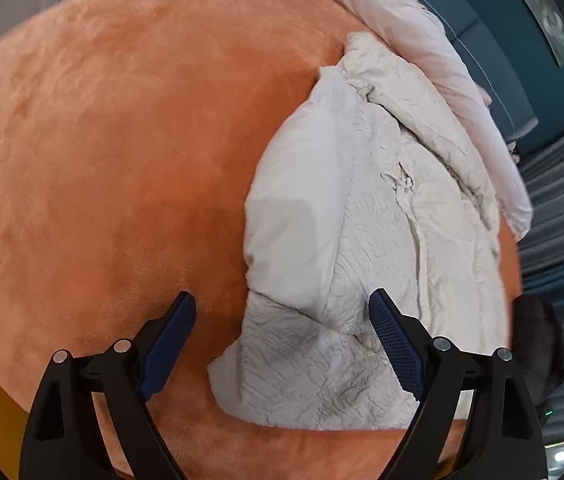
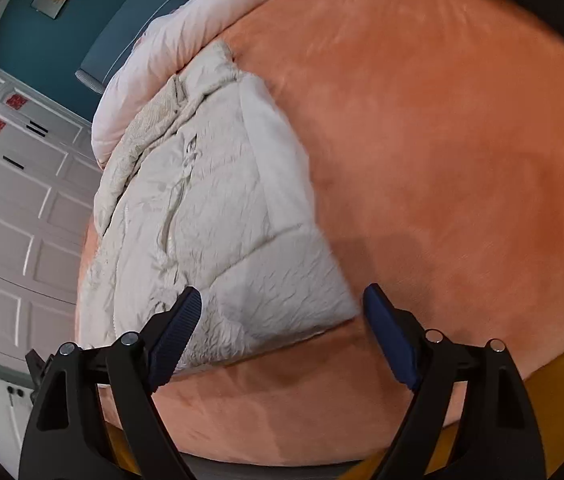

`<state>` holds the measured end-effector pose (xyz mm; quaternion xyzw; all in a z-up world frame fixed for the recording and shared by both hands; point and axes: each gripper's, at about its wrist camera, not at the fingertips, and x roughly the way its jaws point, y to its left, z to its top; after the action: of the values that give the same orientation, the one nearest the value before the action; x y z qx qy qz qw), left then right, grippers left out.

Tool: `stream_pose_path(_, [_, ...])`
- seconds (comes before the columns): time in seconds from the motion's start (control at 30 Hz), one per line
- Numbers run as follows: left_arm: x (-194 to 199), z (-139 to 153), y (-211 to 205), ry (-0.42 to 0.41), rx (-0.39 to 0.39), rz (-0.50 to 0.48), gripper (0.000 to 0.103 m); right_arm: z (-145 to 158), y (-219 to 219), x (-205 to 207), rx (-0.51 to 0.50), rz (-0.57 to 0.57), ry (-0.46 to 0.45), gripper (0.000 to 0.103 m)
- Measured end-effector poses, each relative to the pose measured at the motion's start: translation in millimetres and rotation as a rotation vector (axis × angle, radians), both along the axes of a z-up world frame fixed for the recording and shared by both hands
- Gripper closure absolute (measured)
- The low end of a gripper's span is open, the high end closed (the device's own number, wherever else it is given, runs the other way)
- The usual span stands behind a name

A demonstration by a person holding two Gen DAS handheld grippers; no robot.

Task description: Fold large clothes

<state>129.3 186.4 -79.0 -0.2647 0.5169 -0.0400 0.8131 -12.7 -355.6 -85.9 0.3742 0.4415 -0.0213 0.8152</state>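
Both black, blue-padded claws, the left gripper (image 1: 282,340) and the right gripper (image 2: 282,332), gape wide and hold nothing. The folded, crinkled off-white padded garment (image 1: 361,220) on the orange plush bedcover (image 1: 102,160) runs lengthwise away from them, its near end just below both.

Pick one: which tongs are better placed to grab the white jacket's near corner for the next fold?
Probably right. The right tongs stand open around the white jacket's near corner. The left tongs are open too, over its edge, half above the orange blanket.

Orange plush bed (image 1: 102,140) bears a cream jacket (image 1: 361,220) and pink quilt (image 1: 421,40).
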Motion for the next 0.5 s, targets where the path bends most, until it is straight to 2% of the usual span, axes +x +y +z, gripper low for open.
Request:
stream_pose_path(0.07, [1.6,2.7,-10.5,-0.014,0.009,-0.029,0.020,0.0,11.2,7.3,-0.027,-0.010,-0.012,0.020])
stream_pose_path(0.1, [2.3,3.1,-17.0,-0.008,0.004,-0.050,0.029,1.1,13.9,9.7,-0.026,-0.007,-0.013,0.024])
stream_pose_path(0.13, [2.6,3.9,-22.5,-0.002,-0.006,-0.070,0.045,1.4,17.0,12.7,-0.018,-0.009,-0.009,0.039])
stream_pose_path(0.17, [1.6,4.8,-25.6,0.002,-0.003,-0.085,0.052,0.8,18.4,13.5,0.005,-0.006,-0.004,0.049])
stream_pose_path(0.2, [-1.5,10.5,-30.0,0.002,0.030,-0.103,0.064,3.2,20.4,14.8,0.034,-0.003,-0.011,0.066])
stream_pose_path(0.23, [-6.5,16.0,-30.6,-0.013,0.042,-0.117,0.082,9.3,21.6,12.0,0.034,-0.004,-0.028,0.076])
stream_pose_path(0.3, [-14.9,29.3,-28.8,-0.042,0.026,-0.138,0.095,25.8,23.9,3.9,0.014,0.013,-0.065,0.085])
stream_pose_path(0.4, [-32.2,57.6,-23.6,-0.105,0.017,-0.164,0.100,54.9,30.2,-6.5,-0.017,0.044,-0.110,0.091])
stream_pose_path(0.5, [-60.2,84.5,-22.7,-0.141,0.045,-0.215,0.100,80.7,39.3,-24.5,-0.091,0.136,-0.118,0.092])
